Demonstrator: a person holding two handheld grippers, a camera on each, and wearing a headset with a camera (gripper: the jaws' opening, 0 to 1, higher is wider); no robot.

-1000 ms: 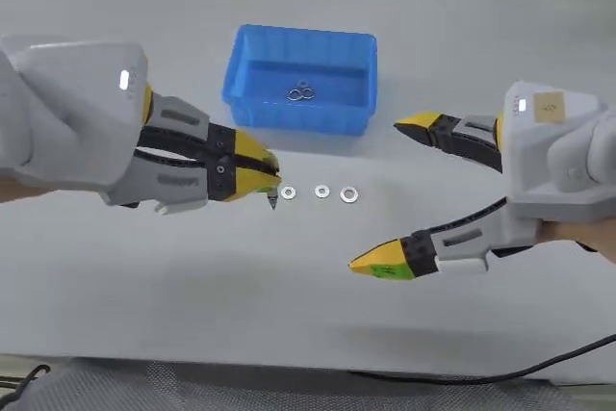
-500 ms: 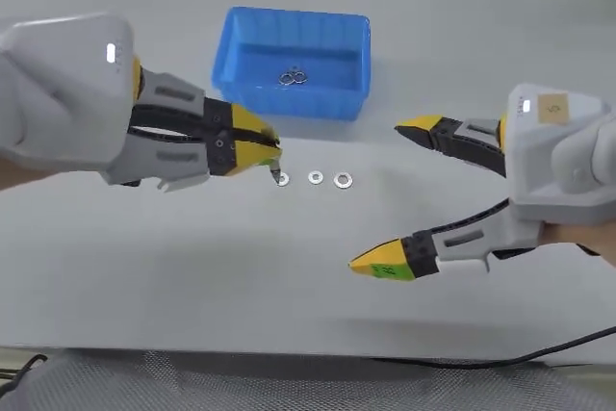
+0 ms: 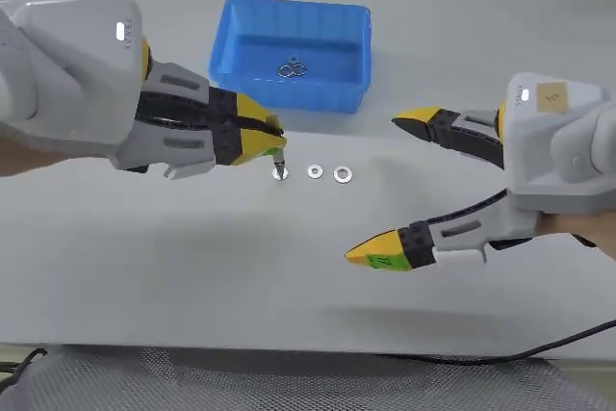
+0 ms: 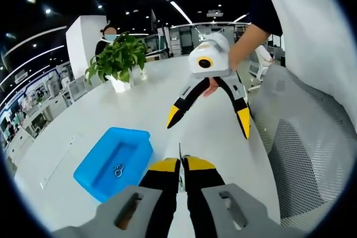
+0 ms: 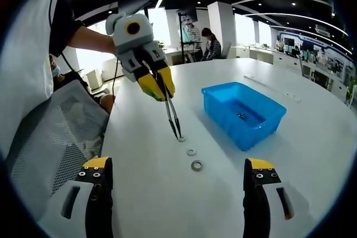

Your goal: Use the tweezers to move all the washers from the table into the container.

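my right gripper (image 3: 373, 188): jaws spread wide, holding nothing. tan sticker (image 3: 550, 99) on its body and green label (image 3: 385, 260) on the near jaw tip, writing too small to read.
my left gripper (image 3: 272, 139): jaws clamped on the tweezers (image 3: 278, 161), which point down.
three washers (image 3: 315, 171): in a row on the table (image 3: 192, 276), tweezer tips at the leftmost one, contact unclear.
blue container (image 3: 289, 98): beyond the row, a few washers inside.
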